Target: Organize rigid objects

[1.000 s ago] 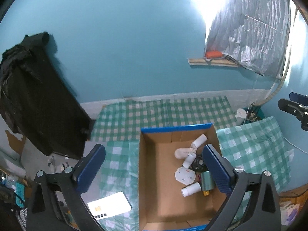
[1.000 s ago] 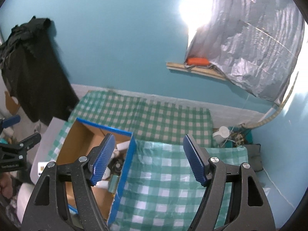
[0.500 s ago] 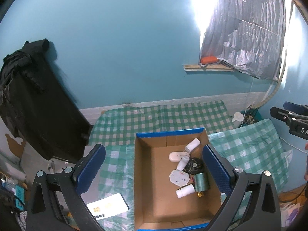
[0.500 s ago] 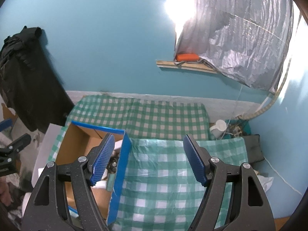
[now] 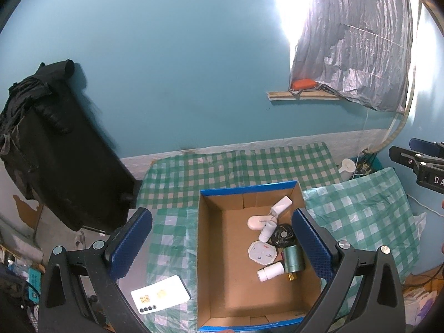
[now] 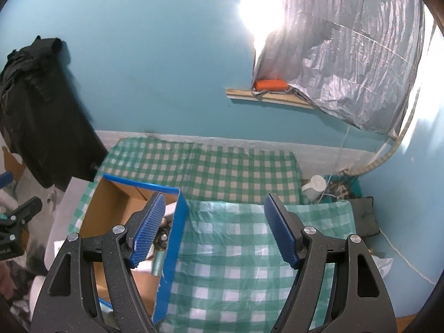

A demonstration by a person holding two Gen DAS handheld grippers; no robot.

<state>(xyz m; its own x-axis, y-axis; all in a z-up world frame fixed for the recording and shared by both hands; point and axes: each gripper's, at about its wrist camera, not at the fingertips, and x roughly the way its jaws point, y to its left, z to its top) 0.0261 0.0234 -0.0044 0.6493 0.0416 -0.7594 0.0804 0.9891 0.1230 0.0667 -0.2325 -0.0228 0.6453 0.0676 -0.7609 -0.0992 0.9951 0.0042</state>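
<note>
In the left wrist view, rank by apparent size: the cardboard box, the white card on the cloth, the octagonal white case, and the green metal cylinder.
1. cardboard box
2. white card
3. octagonal white case
4. green metal cylinder; close to the case, so their order is unsure.

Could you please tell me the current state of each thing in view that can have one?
left tongs: open, empty
right tongs: open, empty
cardboard box: open-topped, items along its right side
white bottle: lying on its side in the box
phone: lying flat outside the box
</note>
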